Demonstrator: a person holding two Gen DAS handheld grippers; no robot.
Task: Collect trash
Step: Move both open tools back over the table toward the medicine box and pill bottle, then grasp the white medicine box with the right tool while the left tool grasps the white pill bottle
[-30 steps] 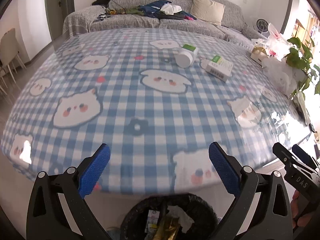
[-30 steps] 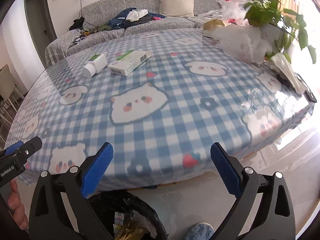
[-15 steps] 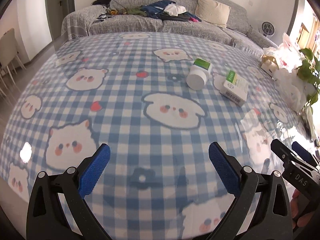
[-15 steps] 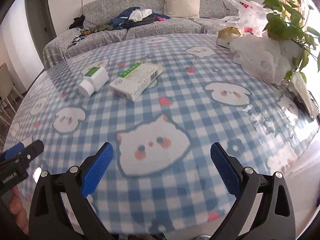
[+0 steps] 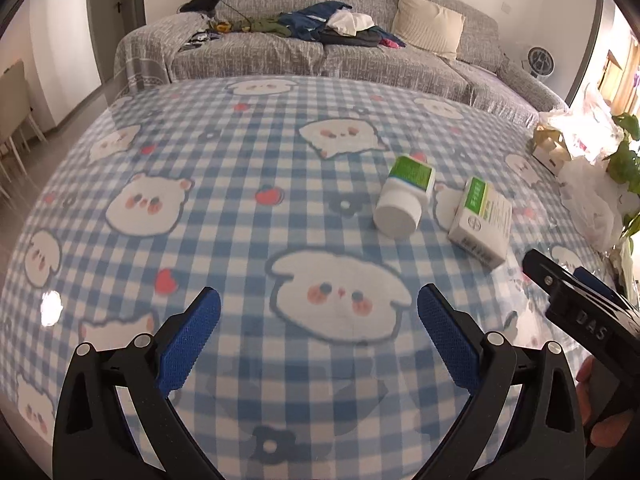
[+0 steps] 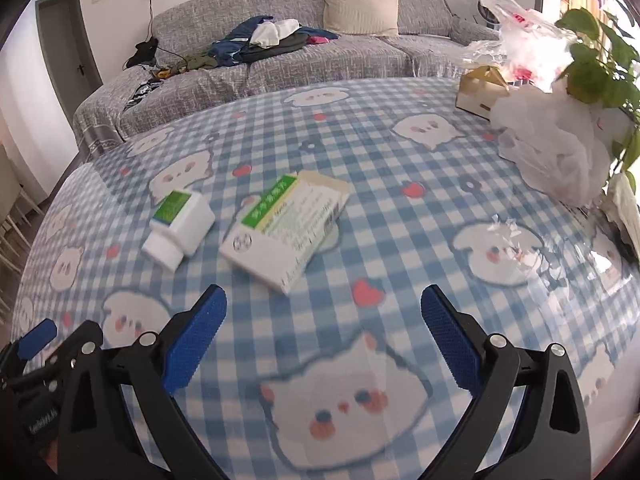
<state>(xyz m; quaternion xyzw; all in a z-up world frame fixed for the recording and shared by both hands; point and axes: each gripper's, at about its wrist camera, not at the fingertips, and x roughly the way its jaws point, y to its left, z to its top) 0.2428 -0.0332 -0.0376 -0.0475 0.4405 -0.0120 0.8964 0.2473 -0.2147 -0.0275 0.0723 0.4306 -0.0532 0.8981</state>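
Trash is seen on the checked tablecloth (image 6: 400, 240) — a white bottle (image 6: 180, 226) with a green label lies on its side, and a flat medicine box (image 6: 286, 230) is set just beside it. Both the left gripper (image 5: 318, 324) and the right gripper (image 6: 322, 324) are held wide apart above the cloth, nothing clasped — well short of either item.

blue checked table (image 6: 400, 240) carries a white bottle (image 6: 180, 224) on its side beside a flat box (image 6: 284, 228), plus plastic bags (image 6: 556, 152).
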